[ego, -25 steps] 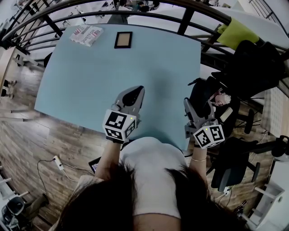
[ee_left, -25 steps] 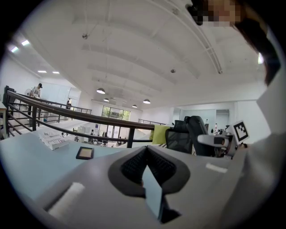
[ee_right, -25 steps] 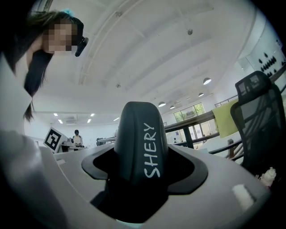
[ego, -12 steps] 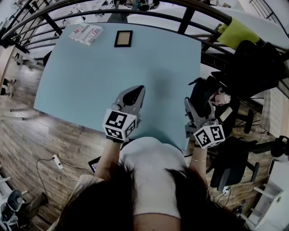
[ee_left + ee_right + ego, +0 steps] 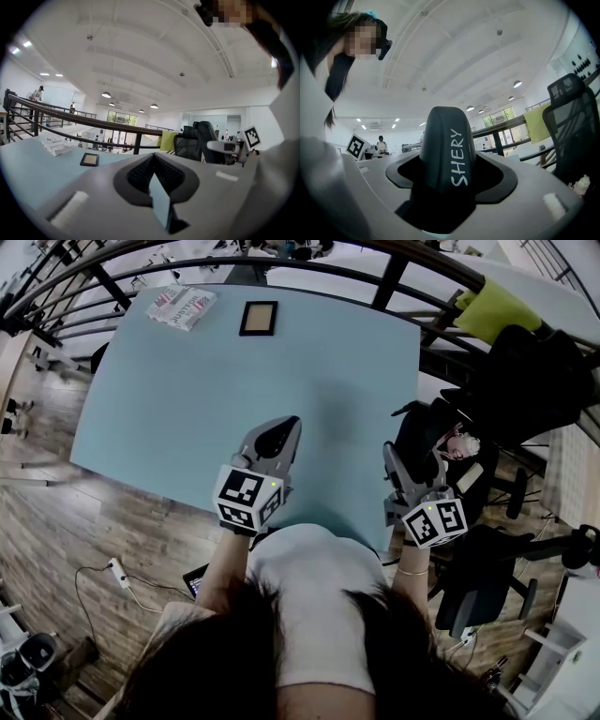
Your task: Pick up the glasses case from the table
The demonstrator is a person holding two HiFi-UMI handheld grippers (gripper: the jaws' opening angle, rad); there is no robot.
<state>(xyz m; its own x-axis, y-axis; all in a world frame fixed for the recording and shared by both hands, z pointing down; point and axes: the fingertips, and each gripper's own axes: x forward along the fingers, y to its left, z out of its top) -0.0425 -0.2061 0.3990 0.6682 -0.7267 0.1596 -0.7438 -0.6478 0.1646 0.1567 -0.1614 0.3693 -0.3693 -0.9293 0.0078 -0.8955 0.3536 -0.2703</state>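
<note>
A dark glasses case (image 5: 446, 154) with white lettering stands upright between the jaws of my right gripper (image 5: 447, 185), which is shut on it. In the head view the right gripper (image 5: 411, 476) hovers at the near right edge of the light blue table (image 5: 187, 390); the case itself is hard to make out there. My left gripper (image 5: 274, 437) is over the table's near edge with its jaws closed together and nothing in them. In the left gripper view the left gripper (image 5: 152, 161) shows its pads meeting at the tips.
A small dark-framed picture (image 5: 257, 320) and a printed packet (image 5: 180, 310) lie at the table's far side. A black railing (image 5: 375, 282) runs behind the table. Black office chairs (image 5: 525, 381) and a yellow-green cloth (image 5: 487, 307) crowd the right.
</note>
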